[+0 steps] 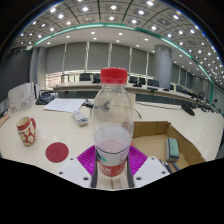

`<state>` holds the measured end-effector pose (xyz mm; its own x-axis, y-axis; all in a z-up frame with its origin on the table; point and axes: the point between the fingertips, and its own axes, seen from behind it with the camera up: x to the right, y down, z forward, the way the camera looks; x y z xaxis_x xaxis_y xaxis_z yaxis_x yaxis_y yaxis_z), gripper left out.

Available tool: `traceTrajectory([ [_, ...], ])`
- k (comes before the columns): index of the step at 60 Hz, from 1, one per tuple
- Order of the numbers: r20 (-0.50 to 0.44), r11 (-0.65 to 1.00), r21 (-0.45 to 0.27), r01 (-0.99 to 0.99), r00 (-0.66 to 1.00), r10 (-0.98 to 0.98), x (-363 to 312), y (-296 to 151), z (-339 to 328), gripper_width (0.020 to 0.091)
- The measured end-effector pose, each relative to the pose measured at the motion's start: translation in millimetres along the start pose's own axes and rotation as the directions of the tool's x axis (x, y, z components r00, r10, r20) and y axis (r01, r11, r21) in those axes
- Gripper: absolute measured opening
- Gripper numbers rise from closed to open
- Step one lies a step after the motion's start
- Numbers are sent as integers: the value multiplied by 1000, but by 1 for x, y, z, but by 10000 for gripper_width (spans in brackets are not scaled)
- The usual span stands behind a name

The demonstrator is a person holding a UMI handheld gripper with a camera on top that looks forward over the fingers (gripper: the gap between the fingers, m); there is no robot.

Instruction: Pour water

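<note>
One water bottle (113, 125) grasped upright in the jaws, one mug (26, 129), one red coaster (57, 152) on white table (190, 128)

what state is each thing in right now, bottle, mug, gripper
water bottle: upright, red cap on, partly filled, held between the gripper's pads
mug: upright on the table, left of the bottle, contents not visible
gripper: shut on the water bottle

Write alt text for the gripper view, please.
A clear plastic bottle with a red cap, partly filled with water, is held upright between the fingers. Beyond it on the white table stand a patterned cup and a red coaster.
</note>
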<state>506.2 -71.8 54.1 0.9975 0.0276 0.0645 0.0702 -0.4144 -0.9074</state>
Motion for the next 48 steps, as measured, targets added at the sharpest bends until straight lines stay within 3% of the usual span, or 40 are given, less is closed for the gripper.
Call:
traceTrajectory([
  [5, -27, 999, 5, 33, 999, -32, -2, -9, -6, 372],
  [17, -111, 984, 37, 174, 979, -169, -13, -56, -18, 371],
  [28, -226, 890, 22, 456, 869, -440, -47, -113, -27, 369],
  [35, -299, 723, -29, 690, 684, -665, -82, -139, -25, 369],
  [48, -357, 203, -177, 963, 129, -925, -149, -163, -11, 368],
])
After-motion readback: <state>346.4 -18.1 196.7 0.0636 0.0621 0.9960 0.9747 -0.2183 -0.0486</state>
